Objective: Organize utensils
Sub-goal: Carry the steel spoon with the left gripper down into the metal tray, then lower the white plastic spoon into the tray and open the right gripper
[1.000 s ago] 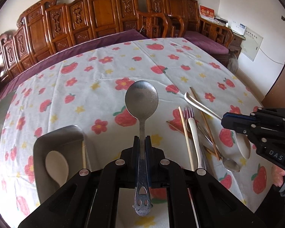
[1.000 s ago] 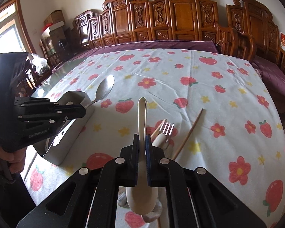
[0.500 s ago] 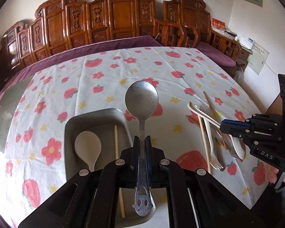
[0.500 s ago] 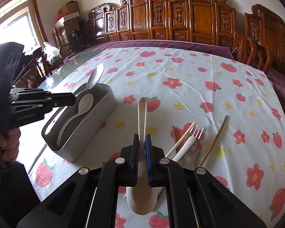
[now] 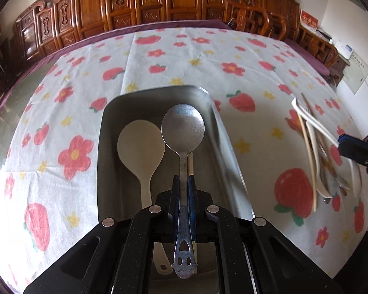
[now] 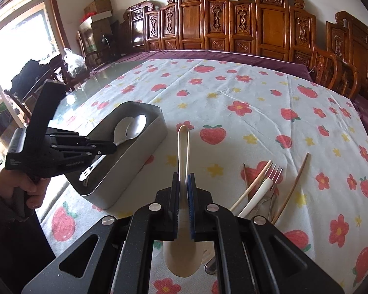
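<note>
My left gripper (image 5: 183,180) is shut on a metal spoon (image 5: 183,128) and holds it over the grey metal tray (image 5: 218,122), bowl pointing away. A cream spoon (image 5: 141,144) lies in the tray beside it, and a chopstick lies partly hidden under the metal spoon. My right gripper (image 6: 183,177) is shut on a cream plastic spoon (image 6: 184,144), handle forward, above the tablecloth. The tray (image 6: 149,137) and left gripper (image 6: 103,148) also show at the left of the right wrist view. Loose chopsticks (image 6: 292,186) and a white-handled fork (image 6: 265,188) lie at the right.
The round table has a strawberry-print cloth (image 6: 245,93). Carved wooden chairs (image 6: 233,17) ring its far side. The pile of loose utensils (image 5: 316,147) lies right of the tray in the left wrist view, with the right gripper (image 5: 355,147) above it.
My left gripper has moved left and down with the metal spoon, from over the cloth to over the tray. The right gripper still holds the cream spoon and has shifted slightly.
</note>
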Tool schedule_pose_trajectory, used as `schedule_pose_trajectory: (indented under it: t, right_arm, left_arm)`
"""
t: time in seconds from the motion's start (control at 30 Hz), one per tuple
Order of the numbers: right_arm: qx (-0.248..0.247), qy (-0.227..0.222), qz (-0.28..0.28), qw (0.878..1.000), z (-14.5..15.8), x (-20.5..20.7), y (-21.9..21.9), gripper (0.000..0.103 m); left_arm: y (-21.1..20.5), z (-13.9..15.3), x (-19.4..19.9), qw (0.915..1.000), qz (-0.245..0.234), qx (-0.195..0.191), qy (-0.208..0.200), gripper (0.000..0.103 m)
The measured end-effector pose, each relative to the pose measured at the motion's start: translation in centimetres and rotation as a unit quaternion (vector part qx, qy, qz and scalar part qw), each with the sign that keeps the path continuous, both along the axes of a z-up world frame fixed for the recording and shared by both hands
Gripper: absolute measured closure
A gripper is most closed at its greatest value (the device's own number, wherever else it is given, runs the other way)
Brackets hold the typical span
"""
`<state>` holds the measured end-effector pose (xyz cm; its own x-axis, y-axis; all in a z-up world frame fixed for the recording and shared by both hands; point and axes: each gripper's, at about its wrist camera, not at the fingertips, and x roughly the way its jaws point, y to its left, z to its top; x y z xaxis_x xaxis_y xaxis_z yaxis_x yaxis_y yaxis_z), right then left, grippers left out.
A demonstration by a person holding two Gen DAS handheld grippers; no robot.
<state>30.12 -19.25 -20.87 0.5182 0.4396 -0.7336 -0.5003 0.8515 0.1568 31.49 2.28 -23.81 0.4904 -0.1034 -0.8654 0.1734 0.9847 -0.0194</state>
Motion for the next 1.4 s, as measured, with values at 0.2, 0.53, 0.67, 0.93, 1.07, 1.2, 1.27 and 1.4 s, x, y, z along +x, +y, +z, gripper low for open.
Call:
schedule_pose_trajectory:
  t: [0.2,0.53,0.67,0.93,1.07,1.2,1.27,1.4]
  right_arm:
    - [-0.003,0.004,0.003,1.000,-0.3,0.0,0.6,0.095]
    - [-0.009,0.006,0.008,1.000,-0.6,-0.1,2.8,0.095]
    - [-0.006,0.005,0.010,1.000,-0.2,-0.1,4.3,0.095]
    - [0.033,0.017,0.014,0.999,0.8,0.7,9.2,0.095]
    - [0.058,0.033,0.009,0.998,0.7,1.7,11.8,0.095]
    - [0.078,0.052,-0.005,0.996,0.1,2.8,13.7,0.095]
    - [0.078,0.056,-0.011,0.995,-0.5,3.2,14.7,0.095]
    - [0.063,0.066,-0.018,0.996,-2.1,3.7,16.2,0.094]
  left_arm:
    - [0.1,-1.1,0.3,0.9997,0.003,0.003,0.025,0.097]
    - [1.1,1.4,-0.3,0.9998,0.011,-0.007,-0.015,0.096]
    - [2.5,3.4,-1.1,0.9984,0.018,-0.023,-0.049,0.096]
    - [6.1,6.0,-1.7,0.9942,0.048,-0.039,-0.089,0.093]
    - [7.8,6.8,-2.1,0.9922,0.063,-0.036,-0.101,0.093]
    - [9.2,7.7,-2.6,0.9899,0.073,-0.038,-0.116,0.090]
    - [9.9,8.1,-2.9,0.9886,0.078,-0.042,-0.121,0.089]
    - [10.6,8.4,-3.1,0.9874,0.083,-0.048,-0.126,0.089]
